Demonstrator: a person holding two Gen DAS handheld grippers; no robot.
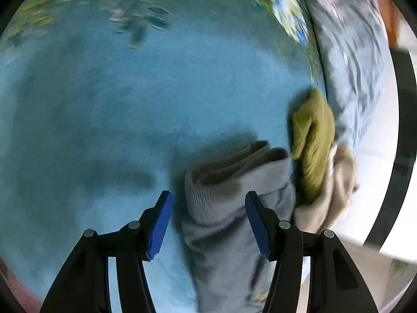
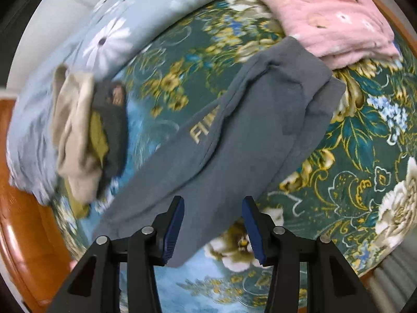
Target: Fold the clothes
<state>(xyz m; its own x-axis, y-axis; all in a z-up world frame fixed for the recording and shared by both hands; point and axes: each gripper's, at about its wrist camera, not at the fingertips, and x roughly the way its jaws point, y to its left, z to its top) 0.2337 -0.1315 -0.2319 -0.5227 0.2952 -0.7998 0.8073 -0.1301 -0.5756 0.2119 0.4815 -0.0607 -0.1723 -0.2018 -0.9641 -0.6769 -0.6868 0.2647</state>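
Partly blurred — perhaps socks (image 1: pixel 314 140) beside grey garment (image 1: pixel 229 208).

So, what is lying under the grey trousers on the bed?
The grey trousers lie on the floral bedspread, whose green and blue pattern shows all around them. Their far end seems tucked under the pink folded cloth. Whatever lies directly beneath the trousers is covered.

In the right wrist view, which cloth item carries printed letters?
The grey garment spread across the floral bedspread: it has gold letters near its seam. The pink folded cloth shows only small flowers; the beige one is plain.
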